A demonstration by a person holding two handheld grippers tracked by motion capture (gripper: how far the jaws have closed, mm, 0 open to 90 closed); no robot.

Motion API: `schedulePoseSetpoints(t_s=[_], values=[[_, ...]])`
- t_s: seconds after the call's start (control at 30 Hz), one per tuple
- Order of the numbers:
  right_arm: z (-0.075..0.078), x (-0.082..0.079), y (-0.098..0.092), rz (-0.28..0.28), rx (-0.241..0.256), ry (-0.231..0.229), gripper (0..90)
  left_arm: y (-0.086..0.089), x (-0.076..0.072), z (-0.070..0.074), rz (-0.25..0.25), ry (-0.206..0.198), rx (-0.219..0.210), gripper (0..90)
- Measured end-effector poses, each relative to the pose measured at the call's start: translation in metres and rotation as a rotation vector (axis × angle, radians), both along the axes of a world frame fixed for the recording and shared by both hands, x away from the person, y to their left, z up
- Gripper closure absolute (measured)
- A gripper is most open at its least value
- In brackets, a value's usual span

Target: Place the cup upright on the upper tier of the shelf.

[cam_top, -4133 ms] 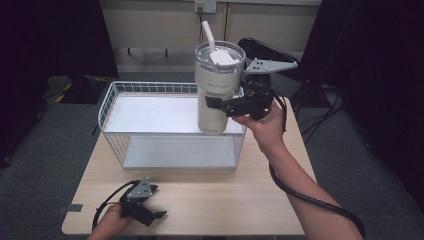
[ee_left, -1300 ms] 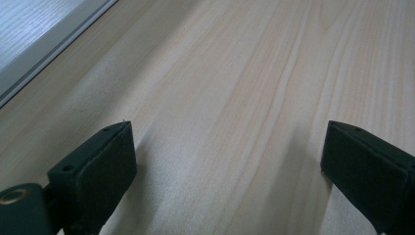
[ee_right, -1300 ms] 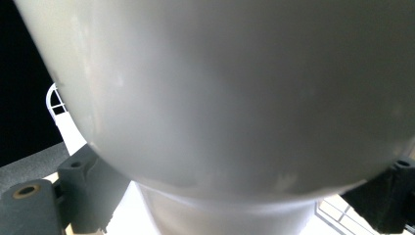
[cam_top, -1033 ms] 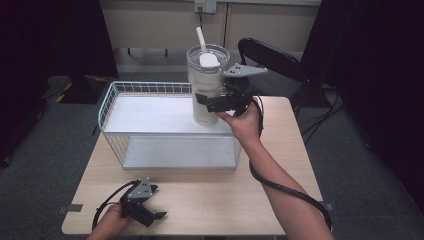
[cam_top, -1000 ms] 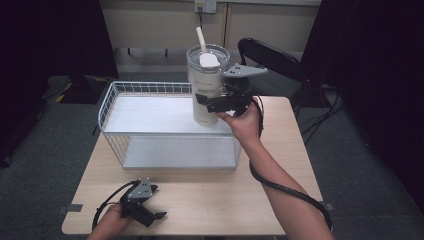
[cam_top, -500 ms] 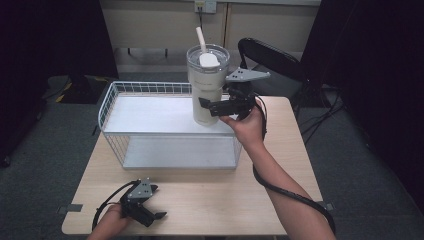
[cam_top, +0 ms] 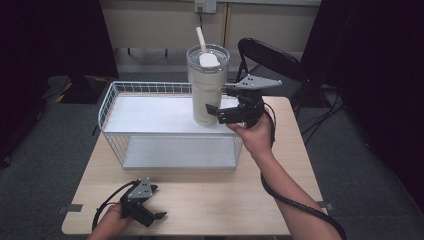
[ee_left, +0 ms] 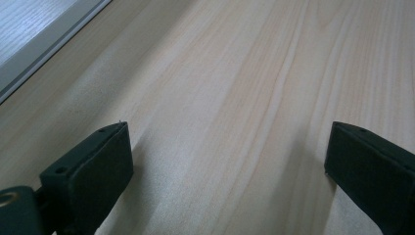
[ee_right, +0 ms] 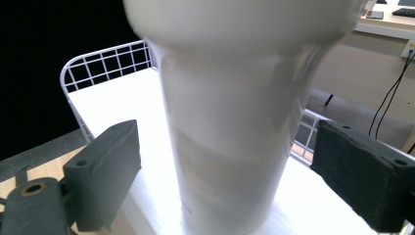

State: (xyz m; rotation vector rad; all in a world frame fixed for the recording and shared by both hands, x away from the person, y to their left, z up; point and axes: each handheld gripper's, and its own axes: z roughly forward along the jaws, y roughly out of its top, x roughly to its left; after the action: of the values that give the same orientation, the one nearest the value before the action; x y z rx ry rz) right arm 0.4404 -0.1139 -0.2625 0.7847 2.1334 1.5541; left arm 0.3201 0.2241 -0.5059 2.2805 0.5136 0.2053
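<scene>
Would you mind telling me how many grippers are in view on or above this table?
2. The left gripper rests open on the table's near-left edge; the right gripper is open beside the tumbler on the wire rack.

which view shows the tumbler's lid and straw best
The high view: it takes in the whole tumbler standing on the wire rack, with its clear lid and straw on top. The right gripper view is close up between the open right claw, showing the tumbler's blurred body with the top cut off. The left gripper view faces bare table.
</scene>
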Motion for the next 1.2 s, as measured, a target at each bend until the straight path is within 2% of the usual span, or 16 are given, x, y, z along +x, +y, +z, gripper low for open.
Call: schedulePoseSetpoints(t_s=[0.43, 0.7, 1.2], values=[[0.002, -0.014, -0.004, 0.046, 0.029, 0.005, 10.4, 0.0, 0.0, 0.0, -0.001, 0.0, 0.001, 3.2], [-0.002, -0.023, 0.0, 0.109, 0.021, 0.023, 11.9, 0.0, 0.0, 0.0, -0.001, 0.0, 0.002, 3.0], [-0.013, -0.045, 0.003, 0.208, 0.012, 0.015, 12.6, 0.0, 0.0, 0.0, -0.001, 0.001, 0.001, 2.9]])
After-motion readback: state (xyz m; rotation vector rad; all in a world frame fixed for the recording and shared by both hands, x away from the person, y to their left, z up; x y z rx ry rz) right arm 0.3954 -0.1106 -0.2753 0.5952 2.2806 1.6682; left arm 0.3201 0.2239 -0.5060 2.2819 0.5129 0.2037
